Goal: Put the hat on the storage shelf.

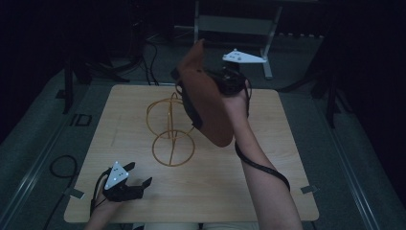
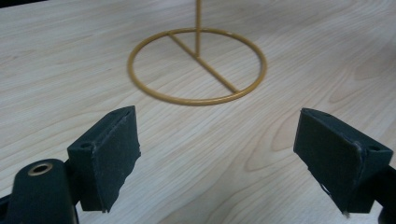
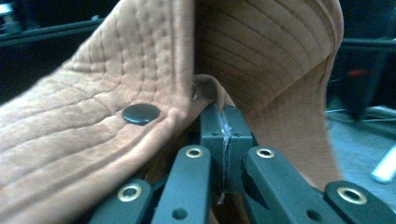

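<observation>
Pickup looks done: the right tool (image 3: 223, 140) is clamped on the brim of the brown stitched fabric hat (image 1: 206, 98), held in the air above the gold wire stand (image 1: 171, 128) on the pale wooden tabletop (image 1: 268, 163). Hanging the hat on the stand remains, I judge. The left tool (image 1: 140, 176) rests near the front edge, jaws wide and empty.

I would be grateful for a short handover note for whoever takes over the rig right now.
Right gripper: shut on the brown hat, held in the air above the table.
Left gripper: open, holding nothing, low over the table's near left corner.
Gold wire stand: upright mid-table, nothing on it.
Done: hat picked up.
Left: probably hanging the hat on the stand, then letting go.
</observation>
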`<state>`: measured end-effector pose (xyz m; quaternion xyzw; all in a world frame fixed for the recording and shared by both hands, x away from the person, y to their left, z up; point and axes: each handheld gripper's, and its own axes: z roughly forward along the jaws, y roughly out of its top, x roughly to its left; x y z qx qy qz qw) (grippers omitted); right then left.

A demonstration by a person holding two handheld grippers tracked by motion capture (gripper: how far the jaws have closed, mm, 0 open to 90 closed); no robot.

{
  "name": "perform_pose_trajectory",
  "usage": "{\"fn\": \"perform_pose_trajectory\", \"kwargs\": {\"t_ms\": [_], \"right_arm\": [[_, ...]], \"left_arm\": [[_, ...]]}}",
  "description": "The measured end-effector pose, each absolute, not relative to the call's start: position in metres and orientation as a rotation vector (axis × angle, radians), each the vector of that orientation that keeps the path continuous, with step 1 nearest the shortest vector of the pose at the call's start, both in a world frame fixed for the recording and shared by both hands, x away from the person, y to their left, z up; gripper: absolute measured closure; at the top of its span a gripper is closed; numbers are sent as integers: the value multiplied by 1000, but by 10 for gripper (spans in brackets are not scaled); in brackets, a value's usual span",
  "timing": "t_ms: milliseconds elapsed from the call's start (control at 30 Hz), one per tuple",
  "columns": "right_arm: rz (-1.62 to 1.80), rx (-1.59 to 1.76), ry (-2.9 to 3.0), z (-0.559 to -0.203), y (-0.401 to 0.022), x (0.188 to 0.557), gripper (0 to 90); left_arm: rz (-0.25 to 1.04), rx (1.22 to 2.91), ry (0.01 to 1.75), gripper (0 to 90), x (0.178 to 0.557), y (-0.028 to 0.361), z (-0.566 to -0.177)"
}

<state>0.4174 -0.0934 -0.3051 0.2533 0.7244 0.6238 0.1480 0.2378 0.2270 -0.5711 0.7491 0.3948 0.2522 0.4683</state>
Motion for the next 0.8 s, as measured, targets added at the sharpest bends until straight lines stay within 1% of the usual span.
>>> {"fn": "perform_pose_trajectory", "kwargs": {"t_ms": [133,400,500,533,567,633,700,800], "right_arm": [[1768,654,2212,-311,-65,414,896],[1684,608,2353,-330,-27,410,893],[1658,589,2405,-339,-19,410,868],[1663,580,2415,-341,-17,410,814],[1682,574,2429,-343,-17,410,705],[1708,565,2450,-345,-16,411,599],[1682,550,2461,-345,-16,408,518],[1663,531,2441,-345,-19,404,459]], "left_arm": [[620,1821,986,149,239,229,-571],[615,1807,997,149,240,231,-572],[616,1808,996,149,240,231,-572],[616,1806,996,149,240,231,-572],[618,1806,997,149,240,232,-572],[616,1801,1003,149,240,232,-572],[616,1802,1005,149,240,233,-573],[612,1805,1007,149,240,232,-574]]}}
